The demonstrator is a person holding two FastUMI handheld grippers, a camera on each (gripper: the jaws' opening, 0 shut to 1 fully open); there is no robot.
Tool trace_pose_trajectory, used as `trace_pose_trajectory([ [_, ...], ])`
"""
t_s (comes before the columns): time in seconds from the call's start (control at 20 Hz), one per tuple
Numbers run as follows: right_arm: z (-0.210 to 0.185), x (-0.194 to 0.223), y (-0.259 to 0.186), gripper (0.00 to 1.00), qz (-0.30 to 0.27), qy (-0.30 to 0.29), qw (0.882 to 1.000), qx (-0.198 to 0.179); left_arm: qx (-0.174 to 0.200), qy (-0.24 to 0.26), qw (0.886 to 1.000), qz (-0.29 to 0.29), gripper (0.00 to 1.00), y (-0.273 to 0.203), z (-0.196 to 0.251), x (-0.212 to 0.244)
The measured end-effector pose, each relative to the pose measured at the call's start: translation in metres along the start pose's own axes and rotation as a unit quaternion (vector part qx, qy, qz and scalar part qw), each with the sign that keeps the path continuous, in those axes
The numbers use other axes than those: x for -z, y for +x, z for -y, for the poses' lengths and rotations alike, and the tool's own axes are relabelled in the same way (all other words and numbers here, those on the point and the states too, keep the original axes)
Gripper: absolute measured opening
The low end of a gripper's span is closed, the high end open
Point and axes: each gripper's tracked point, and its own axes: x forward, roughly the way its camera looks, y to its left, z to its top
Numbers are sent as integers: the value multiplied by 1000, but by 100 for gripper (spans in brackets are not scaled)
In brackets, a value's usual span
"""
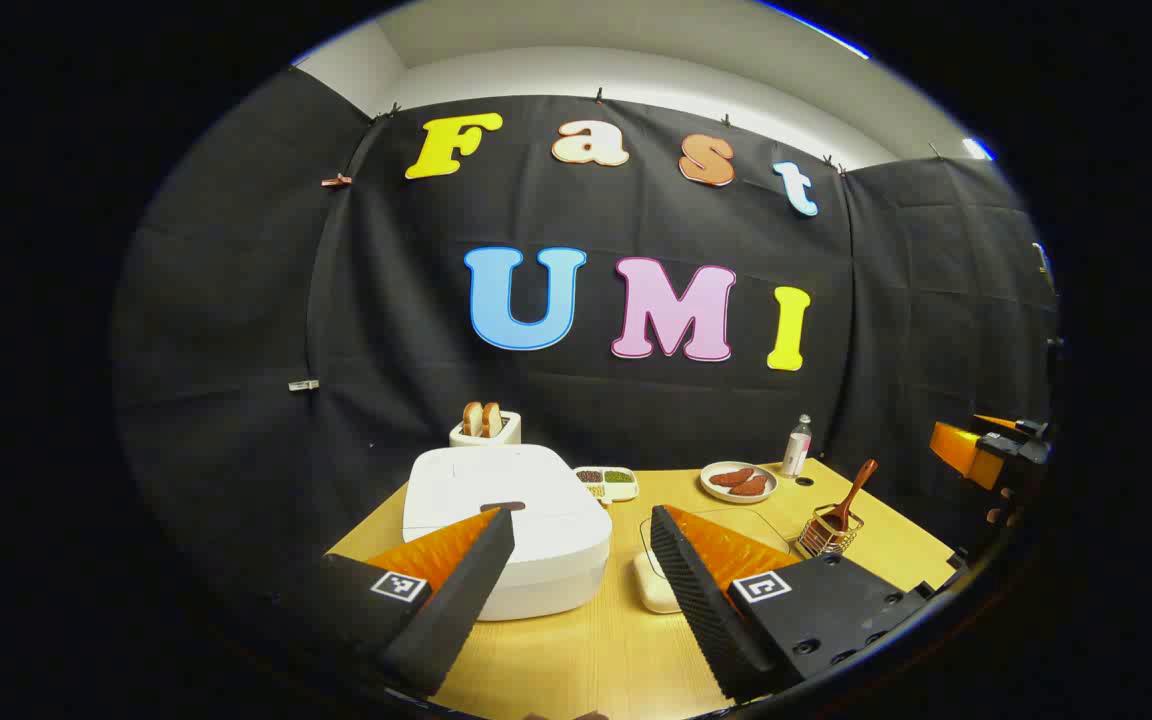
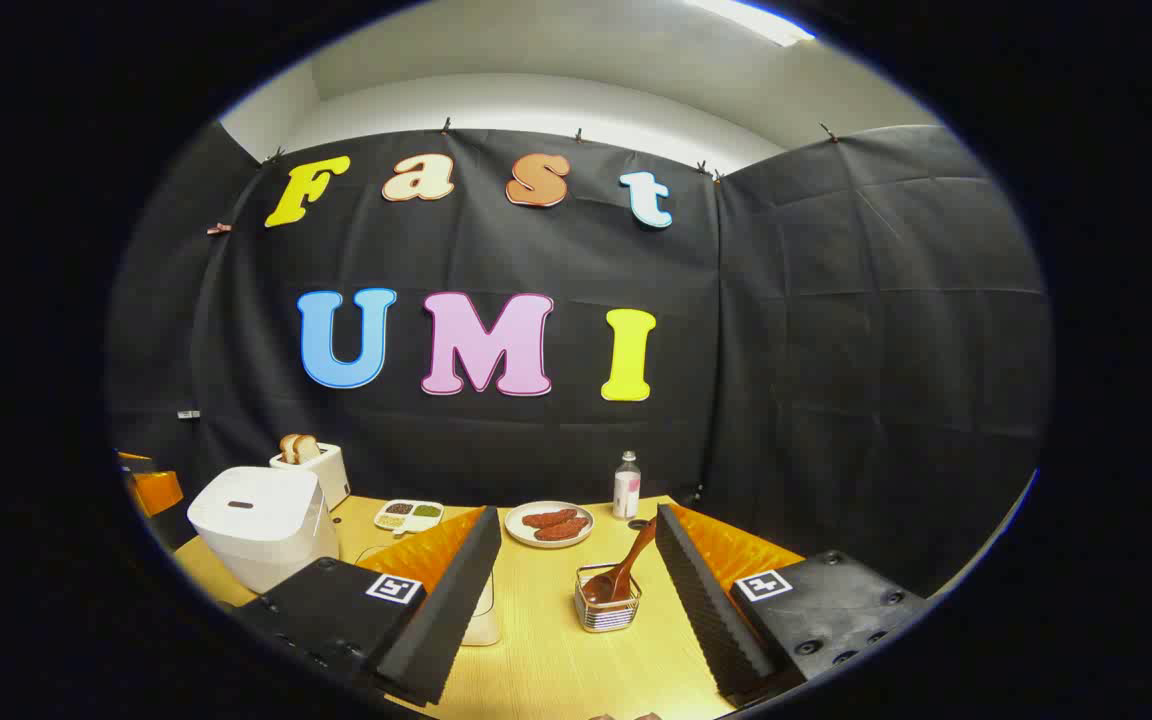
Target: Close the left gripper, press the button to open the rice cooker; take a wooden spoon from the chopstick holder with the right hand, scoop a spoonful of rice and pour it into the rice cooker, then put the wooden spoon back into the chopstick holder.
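Observation:
The white rice cooker point(image 1: 506, 530) stands on the wooden table with its lid down and a dark button point(image 1: 503, 506) on top. My left gripper point(image 1: 582, 514) is open, hovering just in front of the cooker, its left fingertip near the button. A wire chopstick holder point(image 2: 608, 600) with a brown wooden spoon point(image 2: 628, 568) leaning in it stands ahead of my right gripper point(image 2: 576, 512), which is open and holds nothing. A clear box with white rice point(image 1: 658, 582) sits right of the cooker, partly hidden by a finger. The cooker point(image 2: 261, 525) is at the left in the right gripper view.
At the back of the table stand a toaster with bread point(image 1: 484, 425), a small divided tray of beans point(image 1: 606, 483), a plate of sausages point(image 1: 738, 481) and a small bottle point(image 1: 797, 445). The right gripper's orange body point(image 1: 981, 450) hangs at the far right edge.

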Motion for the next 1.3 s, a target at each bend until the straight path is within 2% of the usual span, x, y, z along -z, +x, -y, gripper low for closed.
trace_pose_trajectory([
  [0.7,2,9,2,98,-16,15,1000,-9,6,11,1000,-2,95,-5,9,4],
  [1.3,10,17,14,98,-32,18,999,-9,7,12,1000,-9,94,23,0,-9],
])
